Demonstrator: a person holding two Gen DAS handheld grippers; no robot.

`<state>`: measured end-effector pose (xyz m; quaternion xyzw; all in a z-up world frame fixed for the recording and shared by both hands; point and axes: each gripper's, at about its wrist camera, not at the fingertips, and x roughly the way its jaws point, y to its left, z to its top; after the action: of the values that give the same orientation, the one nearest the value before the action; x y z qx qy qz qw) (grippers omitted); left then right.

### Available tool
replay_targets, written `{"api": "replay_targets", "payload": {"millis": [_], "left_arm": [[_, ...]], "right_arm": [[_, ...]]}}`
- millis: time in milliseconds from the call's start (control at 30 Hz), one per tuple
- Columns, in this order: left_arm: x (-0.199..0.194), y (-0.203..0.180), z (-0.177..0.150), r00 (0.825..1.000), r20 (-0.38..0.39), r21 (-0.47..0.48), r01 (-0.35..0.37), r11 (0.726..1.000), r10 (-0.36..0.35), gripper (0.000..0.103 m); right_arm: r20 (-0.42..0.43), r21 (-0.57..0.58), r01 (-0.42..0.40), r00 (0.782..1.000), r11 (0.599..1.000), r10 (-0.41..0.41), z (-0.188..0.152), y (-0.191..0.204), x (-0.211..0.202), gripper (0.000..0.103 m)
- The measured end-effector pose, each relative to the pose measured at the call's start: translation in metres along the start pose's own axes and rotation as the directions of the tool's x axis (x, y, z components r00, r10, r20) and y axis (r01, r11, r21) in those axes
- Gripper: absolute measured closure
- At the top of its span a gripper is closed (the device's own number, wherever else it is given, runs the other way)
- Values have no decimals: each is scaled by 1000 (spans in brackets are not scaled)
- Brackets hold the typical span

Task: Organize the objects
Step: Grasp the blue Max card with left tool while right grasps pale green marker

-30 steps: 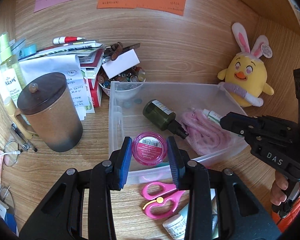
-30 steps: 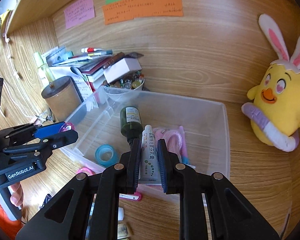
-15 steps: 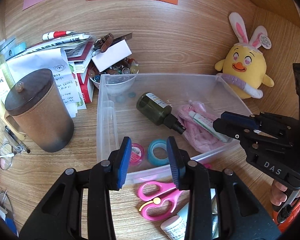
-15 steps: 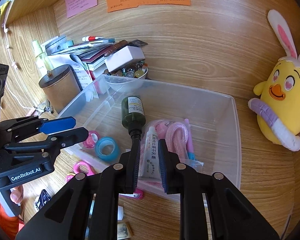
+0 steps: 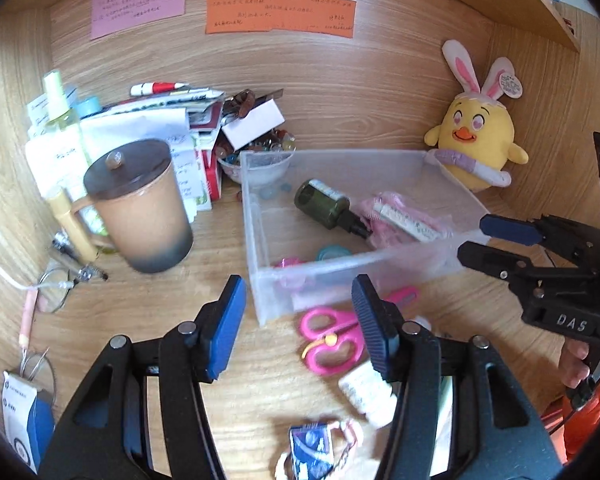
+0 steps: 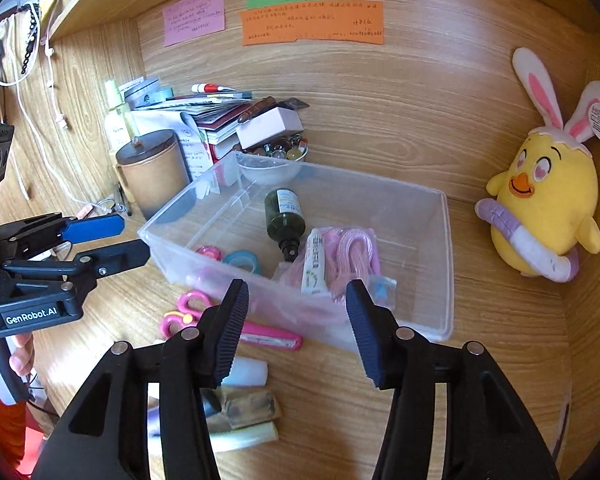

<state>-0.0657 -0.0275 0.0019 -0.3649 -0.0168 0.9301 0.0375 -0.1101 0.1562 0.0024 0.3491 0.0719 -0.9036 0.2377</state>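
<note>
A clear plastic bin point(image 5: 260, 240) point(image 6: 440, 272) sits on the wooden desk. In it lie a dark green bottle point(image 5: 324, 204) point(image 6: 285, 216), a white tube point(image 6: 314, 266) point(image 5: 410, 224) on a pink rope bundle point(image 6: 352, 252), a pink round jar point(image 6: 209, 252) and a blue tape roll point(image 6: 242, 259) point(image 5: 332, 252). My left gripper point(image 5: 300, 320) is open and empty, in front of the bin's near left corner. My right gripper point(image 6: 296, 328) is open and empty, just before the bin's front wall. Pink scissors point(image 5: 332, 340) point(image 6: 188, 312) lie on the desk in front of the bin.
A brown lidded mug point(image 5: 140, 208) point(image 6: 152, 172) stands left of the bin, with papers and books point(image 5: 148, 128) behind it. A bowl of small items point(image 6: 276, 156) is behind the bin. A yellow plush chick point(image 5: 476, 136) point(image 6: 544, 200) sits right. Small bottles and packets point(image 5: 368, 392) point(image 6: 240, 404) lie near the front.
The left gripper let the pink jar go into the bin and the right let the white tube go onto the rope. Both opened wide and drew back from the bin.
</note>
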Motion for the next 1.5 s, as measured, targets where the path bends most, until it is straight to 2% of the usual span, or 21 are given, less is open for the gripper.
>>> {"api": "replay_targets", "payload": {"millis": [167,300,400,500,667,800,967,1267,1500], "left_arm": [[-11,3,-27,999,-44,-5,0,1000,0,48],[-14,0,-49,996,-88,5,11,1000,-11,49],[-14,-6,-66,994,-111,30,4,1000,-1,49],[-10,-9,-78,990,-143,30,20,999,-16,49],[0,-9,-88,983,-184,15,28,1000,-24,57],[3,-6,-87,983,-178,-7,36,999,-37,61],[10,-2,-89,982,-185,-14,29,999,-31,75],[1,5,-79,990,-136,-52,18,998,-25,77],[-16,7,-62,998,-51,-74,30,997,-34,77]], "right_arm": [[-30,39,-15,999,999,16,-23,3,-4,55],[-92,83,-43,994,996,51,-47,4,-1,55],[-145,83,-22,989,996,34,-64,8,2,55],[-192,123,-57,978,991,81,-78,10,4,55],[-213,138,-82,971,987,111,-87,20,9,55],[-217,160,-97,967,982,131,-88,26,15,55],[-214,195,-119,963,974,160,-91,26,16,55],[-224,213,-111,961,971,159,-91,28,17,54],[-209,142,-48,975,989,77,-90,41,24,53]]}}
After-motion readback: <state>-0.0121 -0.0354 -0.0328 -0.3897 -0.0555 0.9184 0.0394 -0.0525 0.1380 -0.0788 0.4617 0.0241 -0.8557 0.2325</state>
